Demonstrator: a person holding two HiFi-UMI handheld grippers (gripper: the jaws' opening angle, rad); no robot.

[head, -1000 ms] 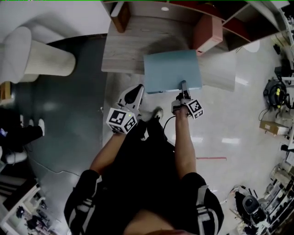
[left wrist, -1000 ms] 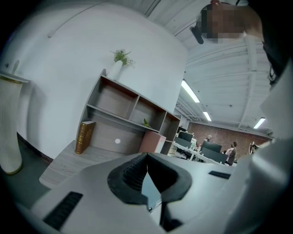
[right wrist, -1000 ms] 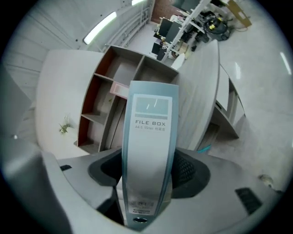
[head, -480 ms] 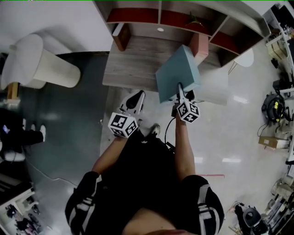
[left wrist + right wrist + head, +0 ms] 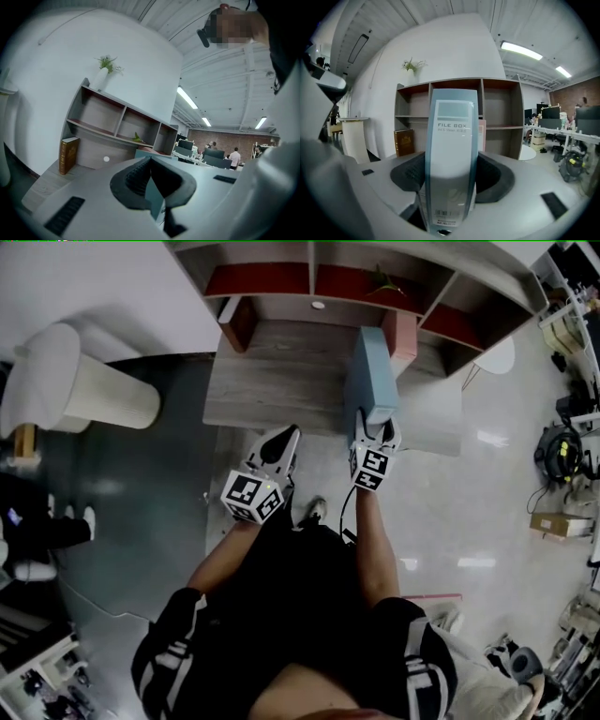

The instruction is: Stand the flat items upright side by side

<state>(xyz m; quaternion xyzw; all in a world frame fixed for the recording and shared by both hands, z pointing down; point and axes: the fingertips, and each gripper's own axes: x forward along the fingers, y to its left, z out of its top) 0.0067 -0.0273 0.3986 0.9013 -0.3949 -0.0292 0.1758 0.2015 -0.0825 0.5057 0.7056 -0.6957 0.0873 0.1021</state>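
Observation:
A light blue file box (image 5: 369, 371) stands on edge over the wooden shelf top (image 5: 272, 381), with my right gripper (image 5: 374, 427) shut on its near end. In the right gripper view its spine (image 5: 452, 140) fills the gap between the jaws. A pink flat folder (image 5: 405, 332) stands upright just right of the box. At the far left a brown book (image 5: 234, 322) stands upright too. My left gripper (image 5: 279, 439) hovers at the shelf top's near edge, shut and holding nothing; its jaws (image 5: 151, 161) meet in the left gripper view.
An open shelf unit (image 5: 319, 282) with red-backed compartments lines the back of the surface. A small plant (image 5: 382, 279) sits in one compartment. A white round bin (image 5: 80, 381) stands at the left. Office desks and gear (image 5: 562, 437) fill the right side.
The file box has turned from lying flat to standing on edge and has moved up toward the shelf with my right gripper. The left gripper has risen slightly, still shut.

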